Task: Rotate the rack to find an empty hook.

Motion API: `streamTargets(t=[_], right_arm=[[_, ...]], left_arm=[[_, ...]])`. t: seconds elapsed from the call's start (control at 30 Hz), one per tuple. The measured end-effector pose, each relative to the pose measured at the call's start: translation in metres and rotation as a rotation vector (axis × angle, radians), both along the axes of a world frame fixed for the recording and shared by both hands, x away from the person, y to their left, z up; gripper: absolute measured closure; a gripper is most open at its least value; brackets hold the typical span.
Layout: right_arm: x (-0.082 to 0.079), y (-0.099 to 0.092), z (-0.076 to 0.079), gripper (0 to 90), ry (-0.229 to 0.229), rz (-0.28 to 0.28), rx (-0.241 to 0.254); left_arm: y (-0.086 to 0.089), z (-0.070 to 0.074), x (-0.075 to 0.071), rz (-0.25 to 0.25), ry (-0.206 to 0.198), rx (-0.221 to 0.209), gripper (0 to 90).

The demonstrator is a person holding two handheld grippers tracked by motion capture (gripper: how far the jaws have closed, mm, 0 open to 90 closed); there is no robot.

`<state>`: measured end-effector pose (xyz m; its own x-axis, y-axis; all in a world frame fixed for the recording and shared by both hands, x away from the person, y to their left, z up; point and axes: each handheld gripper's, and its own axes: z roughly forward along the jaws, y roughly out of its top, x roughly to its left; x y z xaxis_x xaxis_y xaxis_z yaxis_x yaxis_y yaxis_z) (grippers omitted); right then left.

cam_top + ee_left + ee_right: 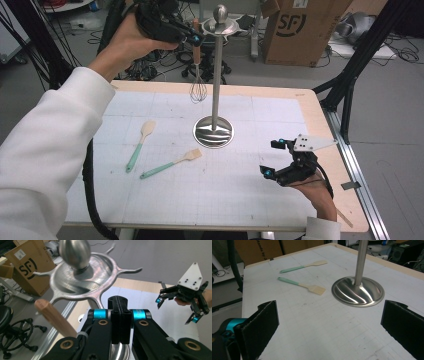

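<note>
White sleeve (40,165) of the person's left arm, nearest the high camera, rising from the near left corner of the desk (330,150) toward the top of the stand. Left gripper (192,37), held high above the far edge of the desk, just beside the crown of the steel utensil stand (215,95); its jaws are closed together (seen pressed flat against each other in the left gripper view). Whether they pinch any part of the whisk cannot be told. Whisk (198,75), with wooden handle up and wire head down, hangs at the left gripper, close beside the stand's pole; in the left gripper view its handle (53,317) slants just left of the closed jaws and below the hooked arms of the stand's crown (82,282). The stand's round base rests near the middle of the desk, toward the far edge. Right gripper (272,159), low over the near right corner of the desk, jaws spread wide with nothing between them (base of the stand visible beyond them in the right gripper view). Two green-handled wooden tools lie left of the base: a spoon (140,145) and a spatula (172,163), well apart from both grippers. A cardboard box (300,30) stands on the floor beyond the far edge.
</note>
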<state>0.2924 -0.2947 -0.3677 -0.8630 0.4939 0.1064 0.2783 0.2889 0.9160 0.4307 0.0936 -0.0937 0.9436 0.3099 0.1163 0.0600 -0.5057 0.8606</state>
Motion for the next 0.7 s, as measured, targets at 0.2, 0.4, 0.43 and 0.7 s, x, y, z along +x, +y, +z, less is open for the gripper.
streamTargets(t=[0.2, 0.4, 0.43, 0.7], right_arm=[[-0.001, 0.002, 0.0, 0.2, -0.004, 0.003, -0.004], [0.0, 0.001, 0.0, 0.2, -0.008, 0.001, -0.006], [-0.001, 0.001, 0.0, 0.3, -0.003, 0.001, -0.004], [-0.002, -0.001, 0.001, 0.2, -0.003, -0.004, -0.005]], left_arm=[[0.005, -0.002, 0.007, 0.003, 0.004, -0.012, 90.0], [0.007, -0.002, 0.006, -0.001, 0.002, -0.003, 90.0], [0.008, -0.002, 0.005, 0.003, 0.003, -0.004, 89.9], [0.021, 0.001, -0.007, 0.007, 0.001, 0.021, 89.8]])
